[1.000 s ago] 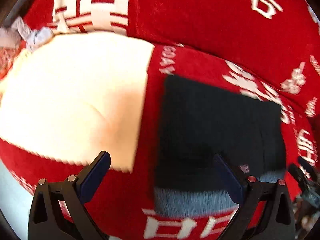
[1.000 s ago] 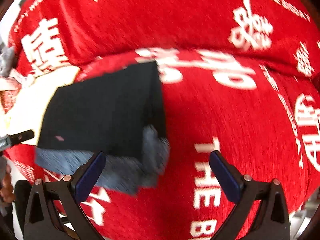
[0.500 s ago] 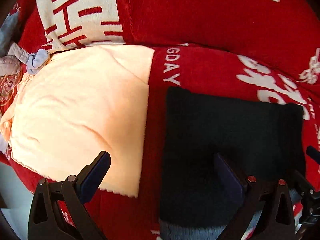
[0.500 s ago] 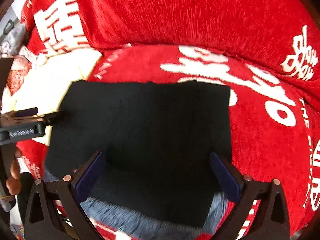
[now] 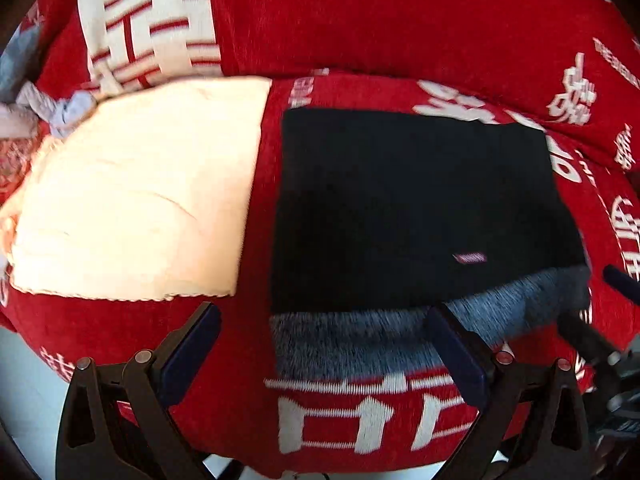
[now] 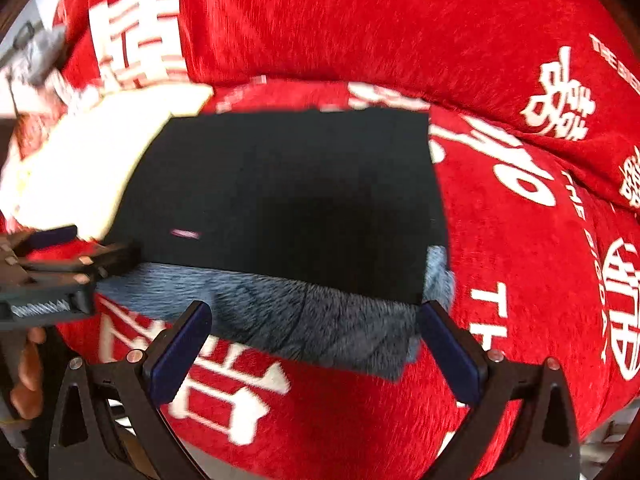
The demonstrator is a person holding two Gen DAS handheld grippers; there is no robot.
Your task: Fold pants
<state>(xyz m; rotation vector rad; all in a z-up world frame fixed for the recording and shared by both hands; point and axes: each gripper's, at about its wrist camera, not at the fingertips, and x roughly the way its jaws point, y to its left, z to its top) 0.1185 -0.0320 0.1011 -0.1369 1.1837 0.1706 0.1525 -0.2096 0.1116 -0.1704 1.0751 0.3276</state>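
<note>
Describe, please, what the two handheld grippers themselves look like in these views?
Both the left gripper and the right gripper have black, angular frames with triangular cut-outs and silver rivets. Their fingers carry flat dark-blue pads. No cables or sleeves show.

The pants (image 5: 416, 208) are showing black, with a grey-blue fleecy strip along the near edge and a tiny pink label. The cover (image 5: 400, 32) is glowing red with white lettering, and the towel (image 5: 136, 200) is looking cream.
</note>
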